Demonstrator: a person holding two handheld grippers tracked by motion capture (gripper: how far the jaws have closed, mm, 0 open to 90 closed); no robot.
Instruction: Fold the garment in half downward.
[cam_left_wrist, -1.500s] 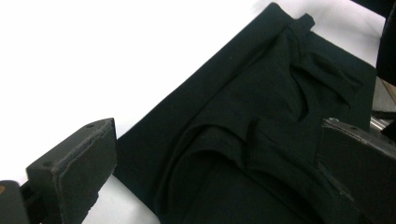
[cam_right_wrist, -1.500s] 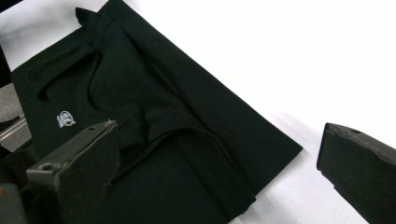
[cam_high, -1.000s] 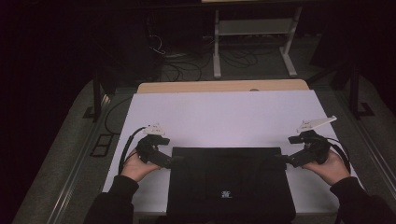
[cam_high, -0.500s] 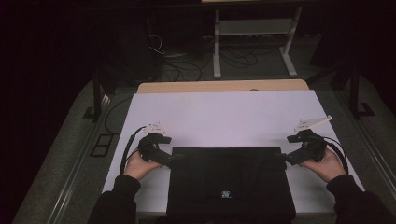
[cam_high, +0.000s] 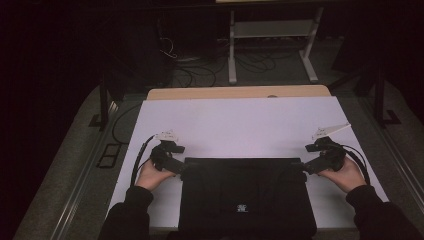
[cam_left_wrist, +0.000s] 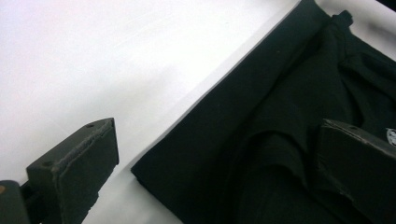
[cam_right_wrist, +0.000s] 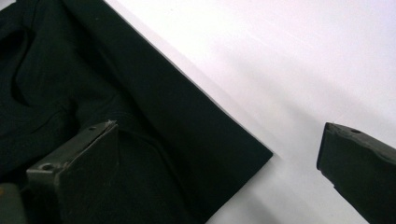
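The left gripper (cam_high: 176, 165) sits at the far left corner of the garment (cam_high: 245, 197), held by the left hand (cam_high: 150, 174). In the left gripper view its jaws stand wide apart, one over bare table (cam_left_wrist: 93, 60) and one over the cloth (cam_left_wrist: 261, 140), so the corner lies between them and nothing is gripped.

The garment is a black folded piece lying flat on the white table (cam_high: 240, 125), at the near edge and centred before the person, with a small pale logo (cam_high: 242, 207) near the front. Judged from the soft ridges and overlapping layers near both corners, it is light, limp fabric with no stiffness; it will sag and drape once lifted and is not fragile. The folded far edge looks thick and clean (several layers together), which should give the pads enough to bite on. The best hold is judged to be at the two far corners, taking all layers at once so the fold does not peel open.

The right gripper (cam_high: 311, 166), in the right hand (cam_high: 345, 175), mirrors this at the far right corner. The right gripper view shows its jaws spread likewise, straddling the corner (cam_right_wrist: 252, 154), unclenched and holding nothing.
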